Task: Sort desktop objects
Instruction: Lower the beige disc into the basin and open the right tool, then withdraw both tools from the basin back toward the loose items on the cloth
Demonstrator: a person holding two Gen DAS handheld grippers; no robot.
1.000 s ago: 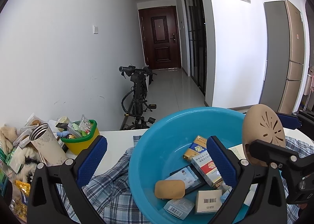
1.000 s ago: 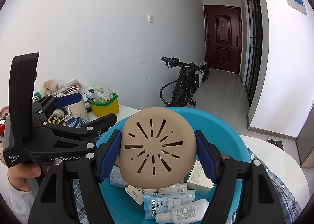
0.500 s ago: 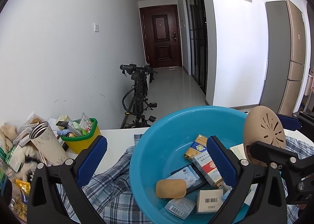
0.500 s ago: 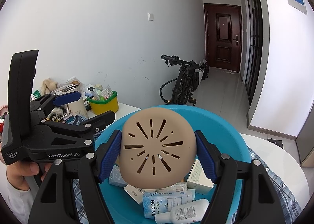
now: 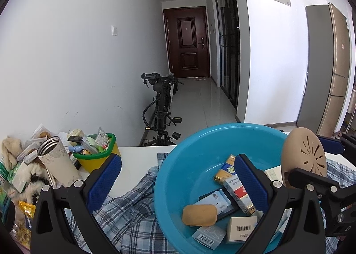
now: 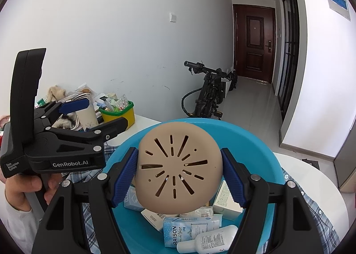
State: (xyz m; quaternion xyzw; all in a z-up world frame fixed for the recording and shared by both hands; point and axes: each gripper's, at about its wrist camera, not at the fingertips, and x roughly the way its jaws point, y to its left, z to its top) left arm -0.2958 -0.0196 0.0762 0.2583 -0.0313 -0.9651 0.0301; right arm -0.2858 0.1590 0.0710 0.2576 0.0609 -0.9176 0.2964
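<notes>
Nothing has shifted since the earlier frames; right gripper (image 6: 179, 171) still clamps the tan slotted disc (image 6: 179, 166) upright between both blue pads, above the blue basin (image 6: 255, 142) of small boxes; left gripper (image 5: 175, 178) gapes empty, one finger inside the basin, the other over the plaid shirt (image 5: 131, 220); yellow-green bin (image 5: 100, 158) beyond.

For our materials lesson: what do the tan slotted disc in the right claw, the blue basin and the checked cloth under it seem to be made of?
Tan slotted disc: probably silicone or soft plastic, going by its matte, even skin and clean-cut slots.
Blue basin: moulded plastic, with a smooth, slightly glossy wall and a rolled rim.
Checked cloth: woven fabric, likely cotton; it lies in soft folds.
</notes>
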